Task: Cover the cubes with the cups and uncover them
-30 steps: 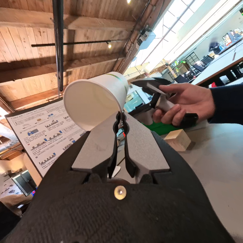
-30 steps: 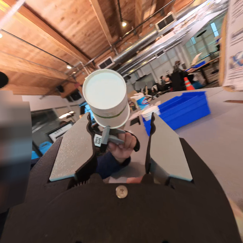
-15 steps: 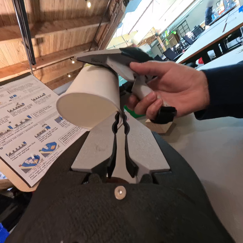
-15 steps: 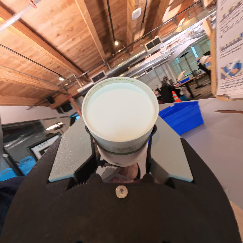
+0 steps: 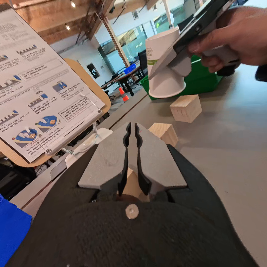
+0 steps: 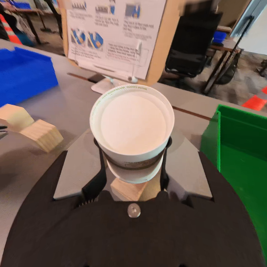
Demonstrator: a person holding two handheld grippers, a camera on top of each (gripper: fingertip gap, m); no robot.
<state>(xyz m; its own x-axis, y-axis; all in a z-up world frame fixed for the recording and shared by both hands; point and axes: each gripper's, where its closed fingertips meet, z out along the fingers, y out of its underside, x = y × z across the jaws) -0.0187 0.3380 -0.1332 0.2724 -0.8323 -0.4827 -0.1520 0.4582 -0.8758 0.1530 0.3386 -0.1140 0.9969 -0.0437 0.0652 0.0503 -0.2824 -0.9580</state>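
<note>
My right gripper [image 6: 133, 145] clamps the cup [image 6: 132, 130] upside down, axis near vertical; my left gripper [image 5: 132, 125] is nearly closed, empty.

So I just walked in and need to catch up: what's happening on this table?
A person is working two handheld tools. The right tool grips a white paper cup, upside down, just above a pale wooden cube on the grey table. The left tool is nearly closed and empty. Two more wooden cubes sit uncovered nearby.
</note>
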